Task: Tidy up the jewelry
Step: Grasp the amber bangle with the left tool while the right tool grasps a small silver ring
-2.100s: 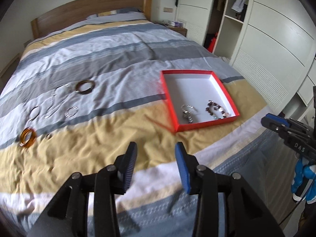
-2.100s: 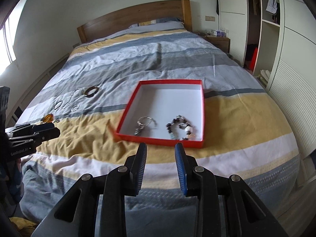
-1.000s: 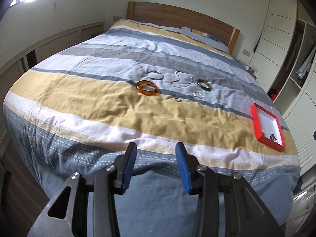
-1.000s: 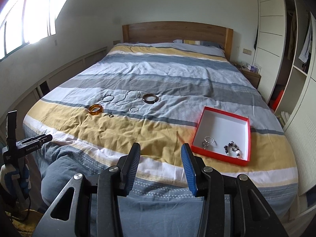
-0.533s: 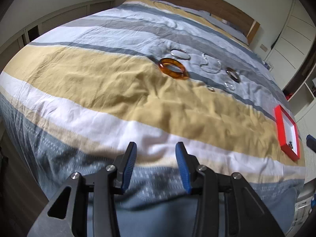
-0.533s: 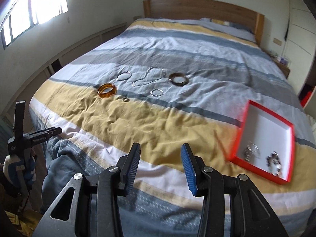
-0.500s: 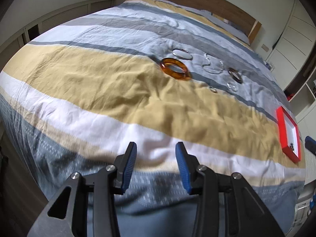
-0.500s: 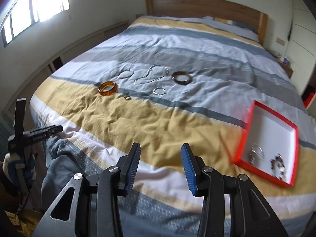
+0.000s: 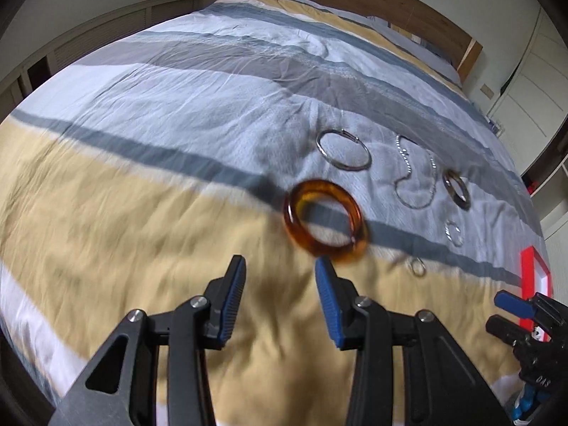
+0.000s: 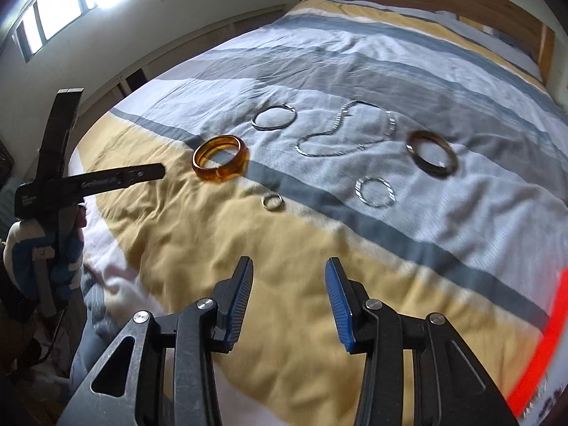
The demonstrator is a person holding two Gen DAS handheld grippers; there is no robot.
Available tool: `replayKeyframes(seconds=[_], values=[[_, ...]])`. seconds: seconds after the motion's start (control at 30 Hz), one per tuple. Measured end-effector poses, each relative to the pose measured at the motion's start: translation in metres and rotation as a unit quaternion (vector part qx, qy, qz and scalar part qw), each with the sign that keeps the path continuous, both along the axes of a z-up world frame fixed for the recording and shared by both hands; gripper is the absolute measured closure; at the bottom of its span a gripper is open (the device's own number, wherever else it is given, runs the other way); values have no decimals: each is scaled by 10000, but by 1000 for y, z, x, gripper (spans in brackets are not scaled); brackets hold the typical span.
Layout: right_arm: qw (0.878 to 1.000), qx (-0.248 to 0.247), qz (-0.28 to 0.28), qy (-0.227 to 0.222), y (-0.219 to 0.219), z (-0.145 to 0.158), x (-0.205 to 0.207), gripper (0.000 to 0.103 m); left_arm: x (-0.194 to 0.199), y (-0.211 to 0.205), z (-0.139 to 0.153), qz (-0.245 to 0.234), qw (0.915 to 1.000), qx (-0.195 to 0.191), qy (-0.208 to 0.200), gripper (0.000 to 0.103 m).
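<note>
Loose jewelry lies on the striped bedspread. An amber bangle [image 9: 323,224] [image 10: 220,162] sits just beyond my open, empty left gripper [image 9: 280,277]. Farther off are a thin silver hoop [image 9: 343,149] [image 10: 274,117], a silver chain [image 9: 415,177] [image 10: 346,131], a dark brown bangle [image 9: 457,184] [image 10: 431,158], a twisted silver ring [image 10: 375,191] and a small ring [image 10: 272,201]. My right gripper [image 10: 289,284] is open and empty over the yellow stripe. The red box [image 9: 534,277] [image 10: 543,351] shows only at the right edge.
The wooden headboard [image 9: 372,0] is at the far end. A low wall with slatted panels [image 10: 213,42] runs along the left side of the bed. The left gripper also shows in the right wrist view [image 10: 106,181], and the right one in the left wrist view [image 9: 514,312].
Both grippers have moved in low over the bed toward the loose jewelry. The amber bangle is now just ahead of the left fingertips. The red box has slid to the right edge.
</note>
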State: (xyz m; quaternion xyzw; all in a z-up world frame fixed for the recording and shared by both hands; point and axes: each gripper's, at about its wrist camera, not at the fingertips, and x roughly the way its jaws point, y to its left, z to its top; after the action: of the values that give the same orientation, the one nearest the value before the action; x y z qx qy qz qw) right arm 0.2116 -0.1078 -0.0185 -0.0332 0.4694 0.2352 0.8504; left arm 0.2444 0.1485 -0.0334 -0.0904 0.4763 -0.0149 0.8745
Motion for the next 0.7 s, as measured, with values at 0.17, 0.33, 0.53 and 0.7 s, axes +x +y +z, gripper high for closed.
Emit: replayKeyframes(seconds=[0.17,0.33,0.53,0.7], values=[[9997,72,128,189,23,-26,30,61,35,0,-21,-61,9999,18,155,64],[9994,80,144,305,35,-44,49,62,52,-5,-37,-190,9994,-32,300,64],[9995,55,126,280,45,-52,63,66,61,-9,-49,-245,9992,69,305,68],[9995,-45,142,268,53,-57,65,81,59,-9,-48,-208,9994,145,243,92]])
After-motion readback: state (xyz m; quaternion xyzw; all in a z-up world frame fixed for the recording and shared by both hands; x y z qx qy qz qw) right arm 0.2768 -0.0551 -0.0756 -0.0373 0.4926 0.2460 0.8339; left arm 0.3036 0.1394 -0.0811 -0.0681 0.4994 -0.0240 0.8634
